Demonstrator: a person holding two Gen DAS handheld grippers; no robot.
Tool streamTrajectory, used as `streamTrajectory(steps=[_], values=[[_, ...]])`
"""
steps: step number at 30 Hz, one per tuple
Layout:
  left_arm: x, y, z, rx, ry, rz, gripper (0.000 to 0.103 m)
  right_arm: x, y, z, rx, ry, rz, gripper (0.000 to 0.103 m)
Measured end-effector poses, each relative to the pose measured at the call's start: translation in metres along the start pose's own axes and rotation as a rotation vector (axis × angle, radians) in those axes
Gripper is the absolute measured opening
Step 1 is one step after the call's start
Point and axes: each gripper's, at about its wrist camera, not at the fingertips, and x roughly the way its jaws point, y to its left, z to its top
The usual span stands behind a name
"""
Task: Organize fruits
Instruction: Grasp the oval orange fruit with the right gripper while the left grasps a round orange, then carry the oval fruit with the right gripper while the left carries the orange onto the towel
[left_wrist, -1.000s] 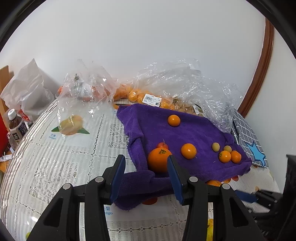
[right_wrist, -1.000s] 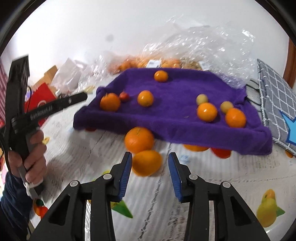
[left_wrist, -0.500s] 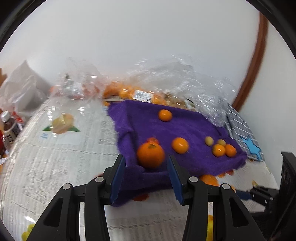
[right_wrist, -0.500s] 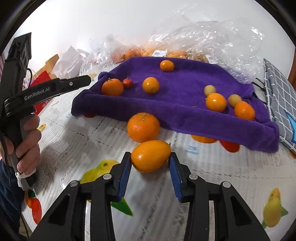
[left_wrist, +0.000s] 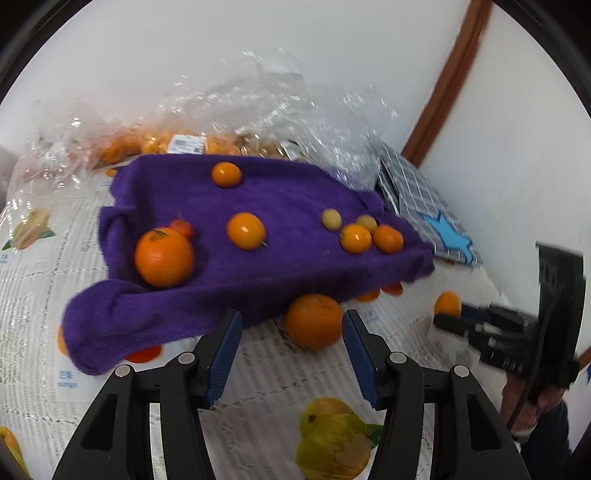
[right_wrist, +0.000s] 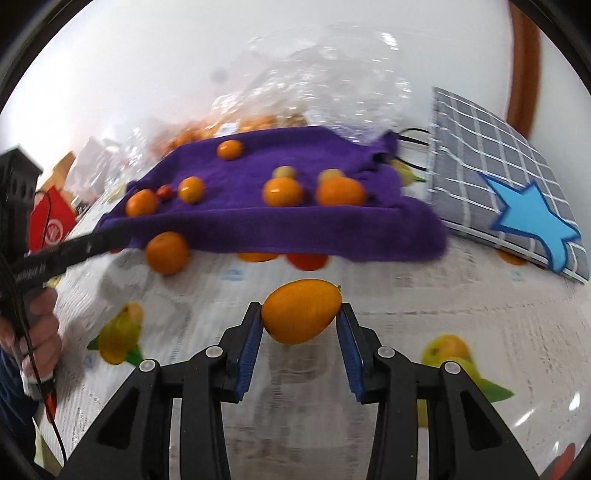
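Observation:
My right gripper (right_wrist: 300, 317) is shut on an oval orange fruit (right_wrist: 301, 311) and holds it above the tablecloth, in front of the purple towel (right_wrist: 258, 218). It also shows at the right of the left wrist view (left_wrist: 448, 314), with the fruit (left_wrist: 447, 303) at its tip. The towel (left_wrist: 288, 258) carries several oranges and small fruits, among them a big orange (left_wrist: 164, 256). My left gripper (left_wrist: 291, 325) is open and empty. A loose orange (left_wrist: 313, 320) lies on the cloth just beyond its fingertips, at the towel's front edge.
Clear plastic bags (left_wrist: 258, 110) with more fruit lie behind the towel against the wall. A grey checked pouch with a blue star (right_wrist: 498, 195) lies to the right. The white tablecloth (right_wrist: 406, 295) has printed fruit pictures. Red box (right_wrist: 50, 221) at far left.
My right gripper closed on the oval fruit and lifted it off the cloth, moving right. My left gripper swung right, from the big orange on the towel to the loose orange on the table.

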Motion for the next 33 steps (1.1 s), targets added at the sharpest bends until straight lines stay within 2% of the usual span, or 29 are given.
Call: streamTrajectory(steps=[9, 16, 20, 33], values=[[0.022, -0.016, -0.004, 0.069, 0.091, 0.041, 0.054, -0.001, -0.023, -0.001, 0.047, -0.008, -0.035, 0.041], [0.031, -0.019, -0.002, 0.061, 0.114, 0.051, 0.054, 0.003, -0.028, -0.002, 0.067, -0.006, -0.036, 0.041], [0.032, -0.022, -0.002, 0.070, 0.112, 0.047, 0.040, 0.005, -0.029, -0.002, 0.072, 0.000, -0.033, 0.041], [0.008, -0.020, 0.003, 0.049, 0.018, 0.021, 0.038, -0.008, -0.027, 0.003, 0.077, -0.021, -0.052, 0.041]])
